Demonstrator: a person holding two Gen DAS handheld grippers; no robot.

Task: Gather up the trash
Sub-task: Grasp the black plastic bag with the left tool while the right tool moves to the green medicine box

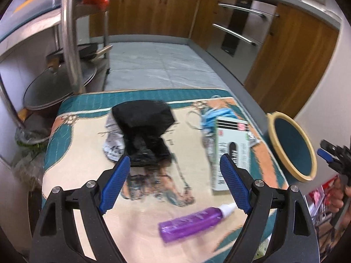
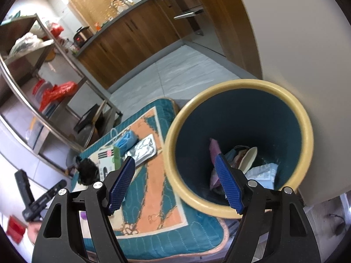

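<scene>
My left gripper [image 1: 175, 164] is open and empty above a patterned mat [image 1: 87, 153]. Just past its fingertips lie a black bag [image 1: 144, 120] and a crumpled grey wrapper [image 1: 113, 144]. A white carton [image 1: 230, 144] and a blue face mask [image 1: 214, 115] lie to the right. A purple bottle [image 1: 193, 223] lies between the fingers, close below. My right gripper [image 2: 175, 175] is open and empty over the rim of a teal bin [image 2: 239, 144] with a yellow rim, which holds several pieces of trash [image 2: 241, 164]. The bin also shows in the left wrist view [image 1: 291, 146].
A steel rack [image 1: 68, 32] with pans stands to the left of the mat. Wooden cabinets [image 1: 153, 8] line the far wall. A foil packet [image 2: 142, 149], the carton [image 2: 107, 160] and the mask [image 2: 129, 138] lie on the mat [image 2: 153, 197] beside the bin.
</scene>
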